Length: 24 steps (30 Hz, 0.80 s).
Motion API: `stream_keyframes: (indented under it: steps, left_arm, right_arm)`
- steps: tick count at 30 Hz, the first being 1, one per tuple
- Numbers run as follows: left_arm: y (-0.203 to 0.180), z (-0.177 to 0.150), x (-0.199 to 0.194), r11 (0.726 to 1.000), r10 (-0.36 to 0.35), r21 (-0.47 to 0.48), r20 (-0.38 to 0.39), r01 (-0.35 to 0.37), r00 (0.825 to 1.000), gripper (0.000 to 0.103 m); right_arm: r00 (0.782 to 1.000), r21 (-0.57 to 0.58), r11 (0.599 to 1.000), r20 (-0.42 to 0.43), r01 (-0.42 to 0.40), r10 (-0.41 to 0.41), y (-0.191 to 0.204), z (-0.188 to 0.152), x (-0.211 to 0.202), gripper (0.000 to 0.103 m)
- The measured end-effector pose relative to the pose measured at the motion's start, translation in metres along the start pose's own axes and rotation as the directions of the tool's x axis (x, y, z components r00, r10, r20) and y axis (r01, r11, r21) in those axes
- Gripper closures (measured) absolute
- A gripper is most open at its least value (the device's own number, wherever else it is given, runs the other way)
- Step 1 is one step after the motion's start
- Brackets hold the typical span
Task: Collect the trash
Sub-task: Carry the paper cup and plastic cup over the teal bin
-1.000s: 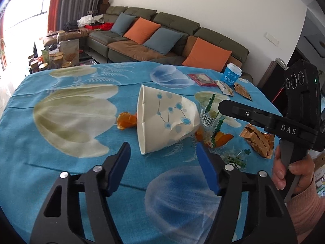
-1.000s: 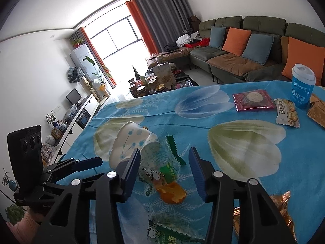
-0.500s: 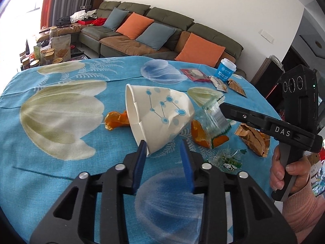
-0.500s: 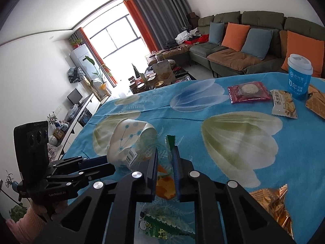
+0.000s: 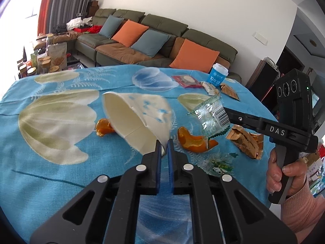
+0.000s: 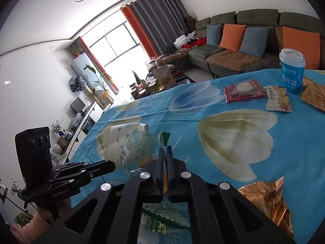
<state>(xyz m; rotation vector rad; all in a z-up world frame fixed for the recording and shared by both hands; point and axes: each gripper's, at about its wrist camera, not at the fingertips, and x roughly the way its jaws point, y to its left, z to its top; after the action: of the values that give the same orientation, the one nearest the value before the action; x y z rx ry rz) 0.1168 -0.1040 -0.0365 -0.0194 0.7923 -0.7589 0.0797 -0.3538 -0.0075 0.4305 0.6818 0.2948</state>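
Both grippers have just been closing. Left gripper [image 5: 164,143] is clamped on the rim of the paper cup [image 5: 138,120], a crumpled white cup with blue dots tipped on its side with the mouth toward the camera. Right gripper [image 6: 164,151] pinches a clear plastic wrapper [image 5: 211,114] with a barcode, lifted off the blue flowered tablecloth [image 5: 50,162]. Orange peel [image 5: 193,141] lies just beside the cup, another piece [image 5: 103,127] on its other side. A gold wrapper [image 5: 245,142] and a green-printed wrapper [image 5: 218,164] lie near. A blue lidded cup [image 6: 291,72] stands well apart by snack packets [image 6: 243,90].
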Motion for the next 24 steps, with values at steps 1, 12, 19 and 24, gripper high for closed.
stream_keyframes:
  steps: [1,12,19,24]
  left_arm:
    - [-0.002,0.0,-0.003,1.0,0.004,0.006,0.01,-0.005,1.0,0.097]
    - [0.001,-0.008,-0.053,1.0,0.031,-0.008,0.093,-0.03,0.995,0.098]
    - [0.012,-0.022,-0.091,0.998,0.059,-0.04,0.134,-0.054,0.989,0.097]
    - [0.021,-0.038,-0.112,0.994,0.089,-0.075,0.147,-0.078,0.985,0.098]
  right_arm:
    - [1.0,0.001,1.0,0.006,-0.004,0.004,0.001,0.001,-0.002,0.102]
    - [0.997,-0.024,0.998,0.032,-0.064,0.065,0.022,0.003,-0.011,0.102]
    - [0.993,-0.044,0.992,0.019,-0.116,0.117,0.043,-0.003,-0.007,0.102]
    - [0.987,-0.068,0.985,-0.005,-0.158,0.158,0.063,-0.008,0.003,0.102]
